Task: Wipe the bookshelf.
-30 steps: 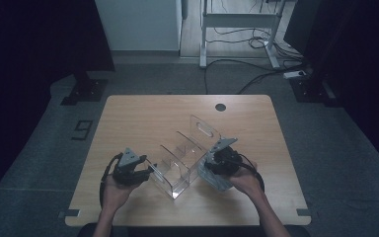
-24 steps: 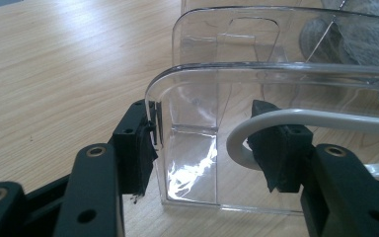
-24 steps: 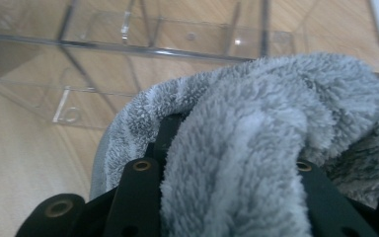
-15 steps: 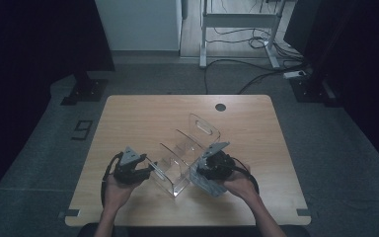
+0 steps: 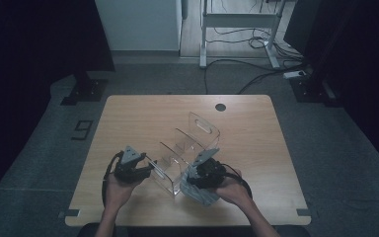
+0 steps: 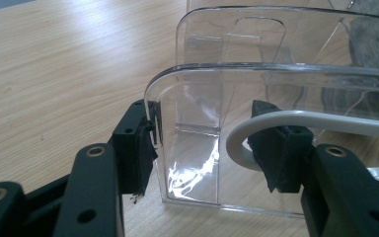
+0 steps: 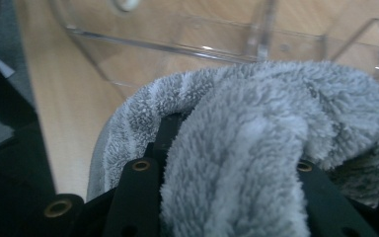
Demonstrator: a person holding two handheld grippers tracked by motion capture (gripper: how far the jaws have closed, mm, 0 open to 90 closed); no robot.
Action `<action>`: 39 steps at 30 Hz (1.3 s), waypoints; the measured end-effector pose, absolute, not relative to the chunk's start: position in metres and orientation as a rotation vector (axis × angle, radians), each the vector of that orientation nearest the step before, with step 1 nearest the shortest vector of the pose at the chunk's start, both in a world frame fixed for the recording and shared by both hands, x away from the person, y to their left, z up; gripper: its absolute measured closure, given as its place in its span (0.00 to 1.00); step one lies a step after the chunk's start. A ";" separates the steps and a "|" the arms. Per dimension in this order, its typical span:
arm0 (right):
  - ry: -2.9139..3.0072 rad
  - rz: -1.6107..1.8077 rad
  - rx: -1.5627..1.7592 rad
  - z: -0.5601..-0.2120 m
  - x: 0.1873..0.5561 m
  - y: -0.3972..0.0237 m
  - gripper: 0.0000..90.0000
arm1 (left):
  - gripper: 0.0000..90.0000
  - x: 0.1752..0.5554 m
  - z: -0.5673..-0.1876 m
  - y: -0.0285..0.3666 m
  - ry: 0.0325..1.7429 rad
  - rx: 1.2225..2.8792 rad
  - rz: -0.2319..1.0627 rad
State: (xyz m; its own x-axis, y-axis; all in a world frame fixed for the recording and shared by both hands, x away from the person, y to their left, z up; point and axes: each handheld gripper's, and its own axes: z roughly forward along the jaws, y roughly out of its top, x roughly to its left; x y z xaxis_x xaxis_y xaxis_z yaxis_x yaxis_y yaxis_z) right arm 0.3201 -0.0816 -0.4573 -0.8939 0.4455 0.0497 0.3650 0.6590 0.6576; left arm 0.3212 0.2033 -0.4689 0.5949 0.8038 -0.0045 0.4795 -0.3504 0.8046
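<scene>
Clear acrylic divided organizer (image 5: 185, 158) sits on the wooden surface (image 5: 128, 118), near its front edge, between the two hands, running diagonally from front-left to back-right. It has several upright dividers and a handle cutout in the far end wall.

Left tongs (image 5: 145, 167) are clamped on the organizer's near end wall. In the left gripper view, left tongs (image 6: 205, 143) have one pad pressed on the outside of the rounded corner and the other pad inside the compartment. A white cable (image 6: 325, 121) loops across in front of the inner pad.

Right tongs (image 5: 197, 180) are closed on a grey terry cloth (image 5: 202, 192), which lies against the organizer's right side at the front end. In the right gripper view the grey terry cloth (image 7: 237, 148) bunches thick between and over the jaws, with the clear wall and dividers just beyond it.

Cannot tell whether the cloth touches the acrylic wall or sits just beside it.
</scene>
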 end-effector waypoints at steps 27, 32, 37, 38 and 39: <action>2.896 1.073 0.465 -0.459 0.286 -0.041 0.72 | 0.50 0.319 -0.469 0.200 1.052 2.006 0.530; 2.894 1.083 0.472 -0.458 0.287 -0.044 0.73 | 0.50 0.319 -0.469 0.201 1.050 1.993 0.533; 2.868 1.083 0.525 -0.454 0.293 -0.055 0.73 | 0.50 0.321 -0.471 0.205 1.038 1.983 0.537; 2.858 1.078 0.538 -0.452 0.294 -0.058 0.73 | 0.50 0.321 -0.471 0.205 1.036 1.982 0.537; 2.850 1.078 0.550 -0.451 0.296 -0.061 0.73 | 0.50 0.322 -0.472 0.206 1.036 1.977 0.539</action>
